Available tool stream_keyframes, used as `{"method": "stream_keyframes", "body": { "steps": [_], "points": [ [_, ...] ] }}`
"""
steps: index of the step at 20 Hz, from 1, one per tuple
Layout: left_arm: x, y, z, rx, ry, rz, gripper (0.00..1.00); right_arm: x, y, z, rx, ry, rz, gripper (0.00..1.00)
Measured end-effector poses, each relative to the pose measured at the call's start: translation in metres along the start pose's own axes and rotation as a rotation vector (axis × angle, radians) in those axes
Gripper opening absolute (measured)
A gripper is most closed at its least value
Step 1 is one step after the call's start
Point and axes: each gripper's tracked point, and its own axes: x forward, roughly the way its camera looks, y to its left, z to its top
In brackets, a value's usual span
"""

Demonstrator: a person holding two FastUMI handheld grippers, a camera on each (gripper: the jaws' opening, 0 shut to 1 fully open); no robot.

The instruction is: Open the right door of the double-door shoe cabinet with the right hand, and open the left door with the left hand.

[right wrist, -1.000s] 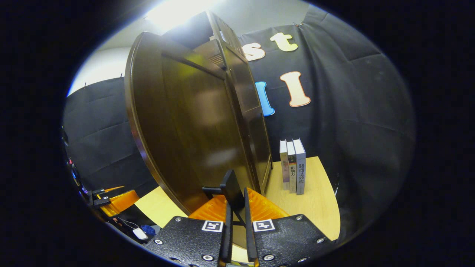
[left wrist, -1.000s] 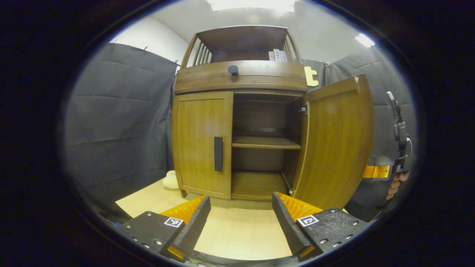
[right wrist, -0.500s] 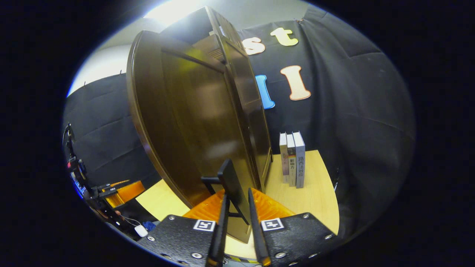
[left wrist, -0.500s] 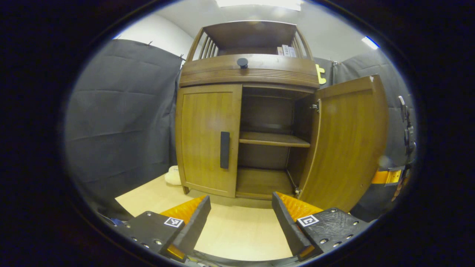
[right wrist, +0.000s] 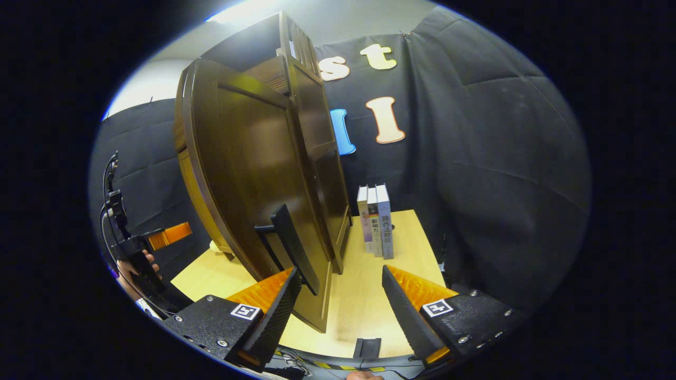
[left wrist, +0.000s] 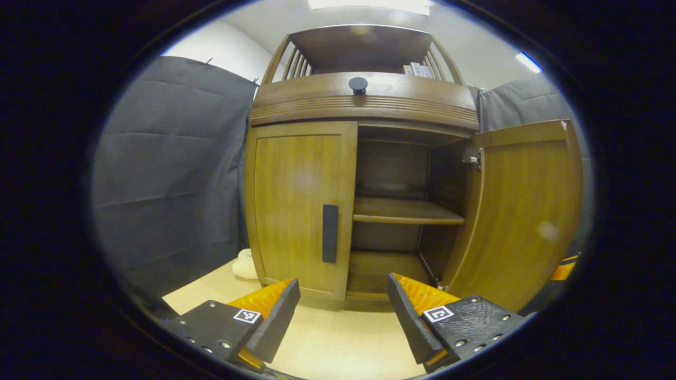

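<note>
The wooden shoe cabinet (left wrist: 359,100) stands ahead in the left gripper view. Its left door (left wrist: 296,206) is closed, with a dark upright handle (left wrist: 330,233) at its inner edge. The right door (left wrist: 528,211) is swung wide open, baring the inner shelf (left wrist: 404,211). My left gripper (left wrist: 343,295) is open, a short way in front of the cabinet and below the left door's handle. In the right gripper view the open right door (right wrist: 248,174) shows its outer face and its handle (right wrist: 293,248). My right gripper (right wrist: 340,285) is open, with the handle just above its left finger and free of it.
Three books (right wrist: 375,221) stand upright on the light wooden tabletop (right wrist: 406,248) to the right of the cabinet. A small white object (left wrist: 244,263) lies by the cabinet's left foot. A small dark block (right wrist: 367,347) sits at the table's near edge. A hand (right wrist: 129,266) holds the left gripper (right wrist: 134,243).
My right gripper has opened, let go of the right door's handle and drawn back. The left gripper has moved closer to the cabinet, and the left door now looks larger.
</note>
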Motion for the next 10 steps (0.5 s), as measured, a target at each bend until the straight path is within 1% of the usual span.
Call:
{"method": "stream_keyframes", "body": {
  "steps": [1,2,3,4,6,7,8,9,10],
  "points": [
    [0.014,0.005,0.006,0.002,-0.013,-0.004,0.95,-0.005,-0.004,0.001,0.001,-0.004,-0.026,0.95],
    [0.028,0.010,0.012,0.005,-0.023,-0.009,1.00,-0.011,-0.006,0.001,0.005,-0.007,-0.058,0.95],
    [0.041,0.014,0.016,0.009,-0.030,-0.017,0.95,-0.014,-0.010,0.002,0.014,-0.011,-0.091,0.95],
    [0.056,0.018,0.021,0.015,-0.036,-0.026,1.00,-0.017,-0.010,0.002,0.023,-0.012,-0.122,0.95],
    [0.088,0.022,0.027,0.022,-0.028,-0.067,0.95,-0.023,-0.017,-0.004,0.049,0.009,-0.212,0.95],
    [0.105,0.025,0.029,0.023,-0.024,-0.079,0.89,-0.025,-0.019,-0.002,0.063,0.005,-0.256,0.91],
    [0.121,0.027,0.028,0.019,-0.016,-0.095,0.89,-0.027,-0.015,0.001,0.079,-0.007,-0.294,0.95],
    [0.132,0.029,0.024,0.009,-0.004,-0.114,0.89,-0.031,-0.013,0.003,0.094,-0.021,-0.329,0.95],
    [0.143,0.030,0.021,-0.003,0.006,-0.140,0.89,-0.035,-0.009,0.006,0.109,-0.037,-0.366,0.91]
  ]
}}
